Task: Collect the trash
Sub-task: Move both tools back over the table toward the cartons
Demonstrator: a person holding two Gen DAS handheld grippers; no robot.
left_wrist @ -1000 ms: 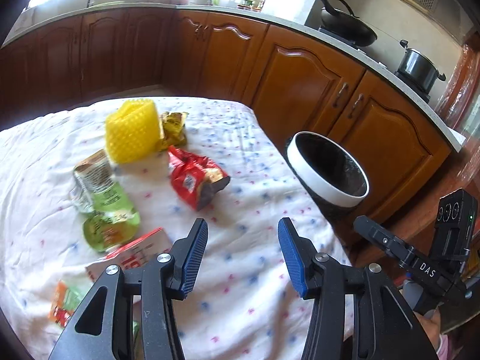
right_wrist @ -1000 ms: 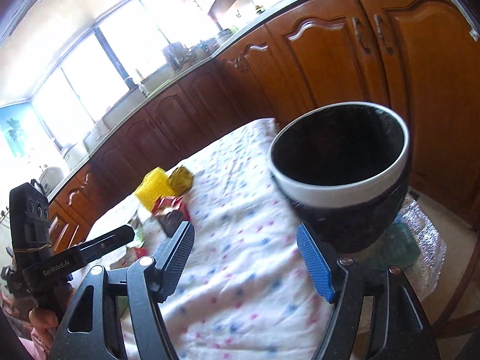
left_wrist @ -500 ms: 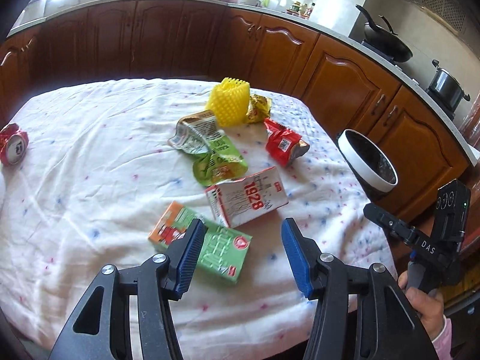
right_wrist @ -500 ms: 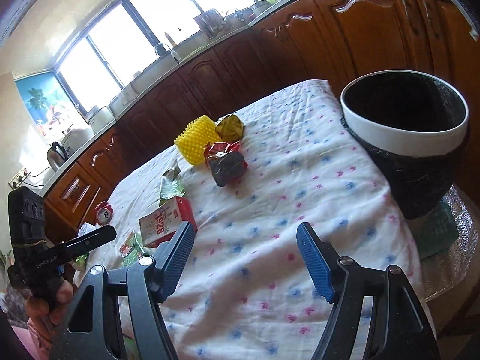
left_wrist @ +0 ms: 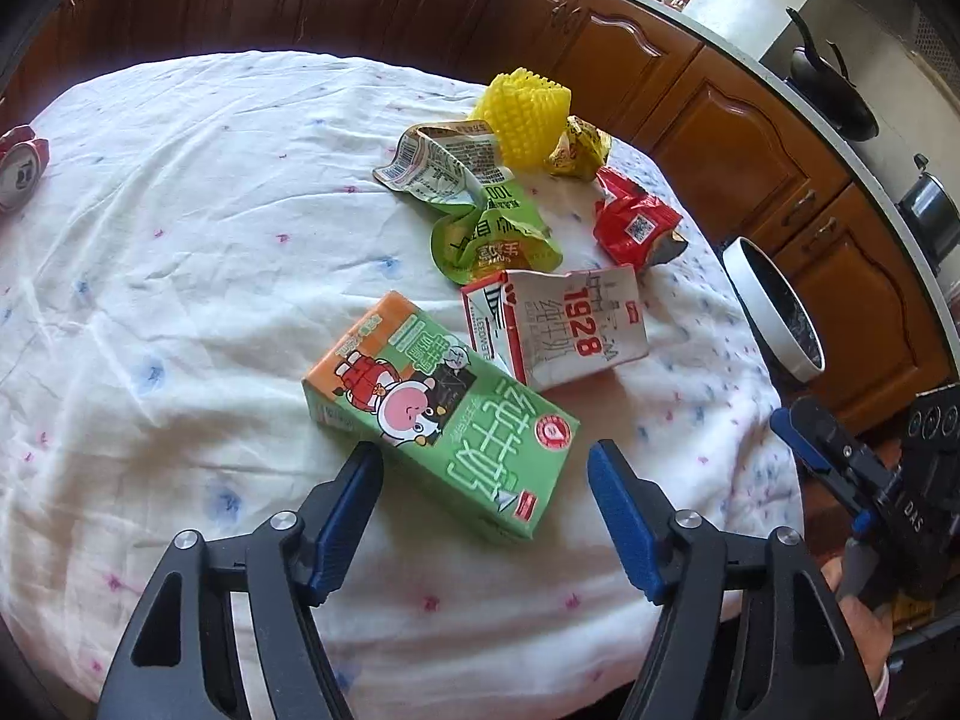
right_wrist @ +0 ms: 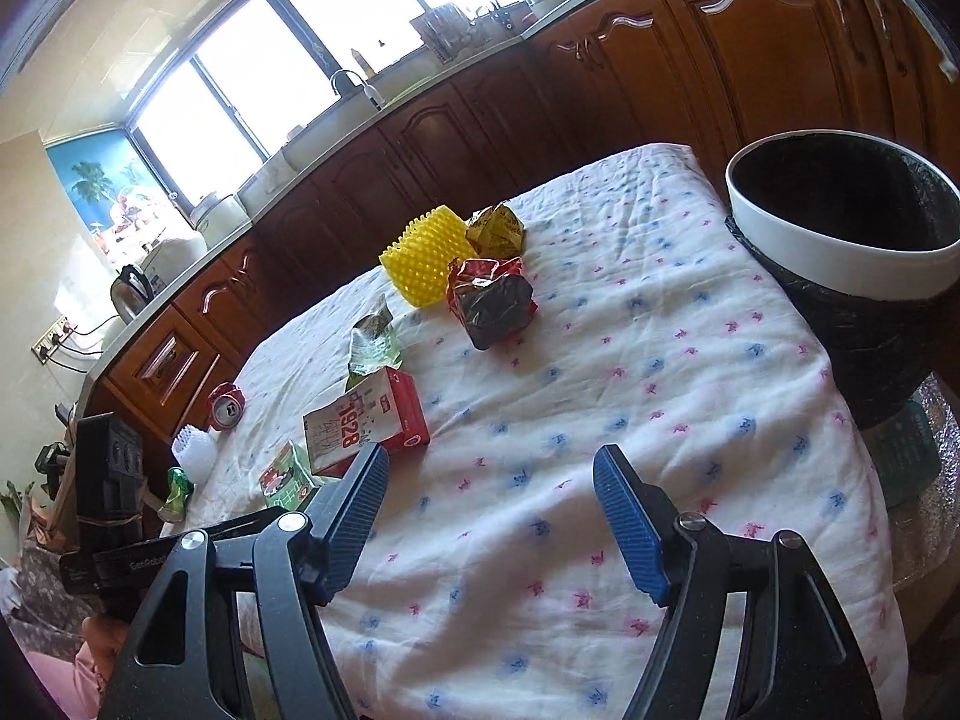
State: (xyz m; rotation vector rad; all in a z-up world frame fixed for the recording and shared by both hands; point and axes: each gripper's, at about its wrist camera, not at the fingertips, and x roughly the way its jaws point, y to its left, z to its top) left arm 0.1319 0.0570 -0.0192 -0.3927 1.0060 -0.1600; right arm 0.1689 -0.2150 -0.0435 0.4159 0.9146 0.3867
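Observation:
A green milk carton [left_wrist: 444,414] lies flat on the white cloth [left_wrist: 180,276], its near end between the tips of my left gripper [left_wrist: 485,468]. The jaws are opening and the pads do not touch the carton. Beyond it lie a white and red carton marked 1928 [left_wrist: 570,324], a green wrapper [left_wrist: 486,228], a red wrapper [left_wrist: 636,228], a yellow foam net [left_wrist: 528,114] and a gold wrapper [left_wrist: 579,147]. My right gripper [right_wrist: 489,483] hangs open over bare cloth [right_wrist: 600,372] with nothing between its fingers. The black bin with a white rim [right_wrist: 840,228] stands at the table's right edge.
A red can [left_wrist: 21,162] lies at the far left of the table, also the red can [right_wrist: 227,407] near a white cup [right_wrist: 195,450]. Wooden cabinets [right_wrist: 480,120] and a counter run behind the table. A hand holds the right gripper [left_wrist: 864,480] at the lower right.
The left gripper has swung from near the bin to the green carton and its jaws have widened. The right gripper has drawn back from the bin toward the table's middle, still open.

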